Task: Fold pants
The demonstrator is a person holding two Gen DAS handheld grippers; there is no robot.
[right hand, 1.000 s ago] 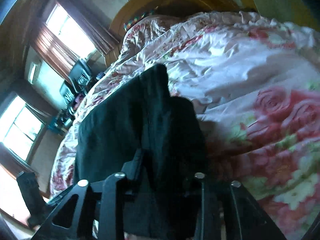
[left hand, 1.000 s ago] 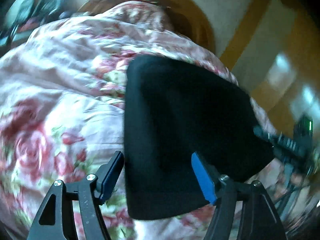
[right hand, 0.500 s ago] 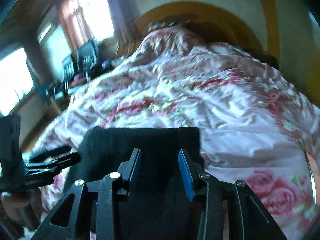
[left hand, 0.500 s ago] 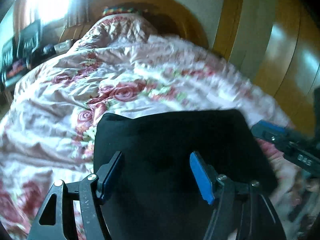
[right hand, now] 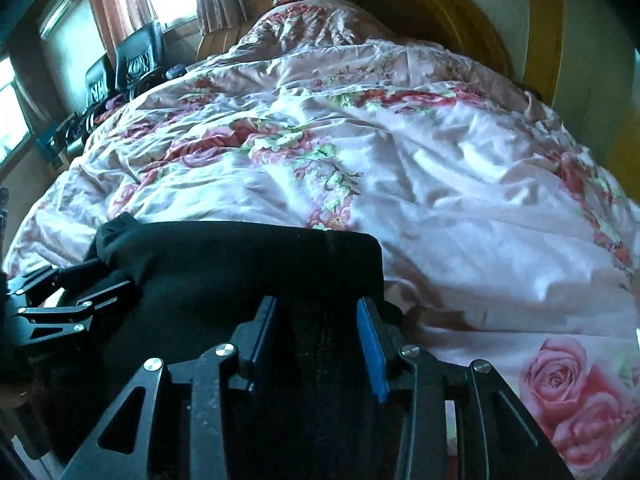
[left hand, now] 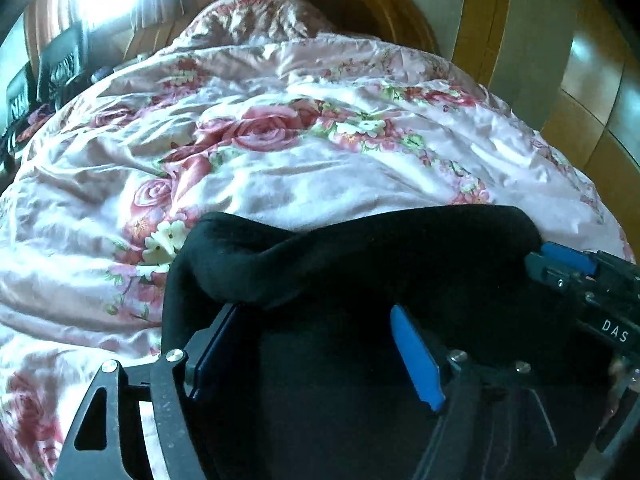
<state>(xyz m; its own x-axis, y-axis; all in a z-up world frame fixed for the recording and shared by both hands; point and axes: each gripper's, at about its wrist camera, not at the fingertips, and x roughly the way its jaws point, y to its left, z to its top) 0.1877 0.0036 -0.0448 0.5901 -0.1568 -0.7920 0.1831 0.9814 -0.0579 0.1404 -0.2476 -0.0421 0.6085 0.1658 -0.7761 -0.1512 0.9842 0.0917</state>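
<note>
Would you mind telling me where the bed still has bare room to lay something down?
The quilt is bare from the pants up to the pillow, and right of them. The near edge is crowded: pants plus left gripper and right gripper.

L gripper tilted steeply down, jaws wide and opening – black cloth between the pads, not pinched. R gripper at the same downward pitch, jaws about half apart, pads pressing a thick dark fold. Both side by side, close together.
</note>
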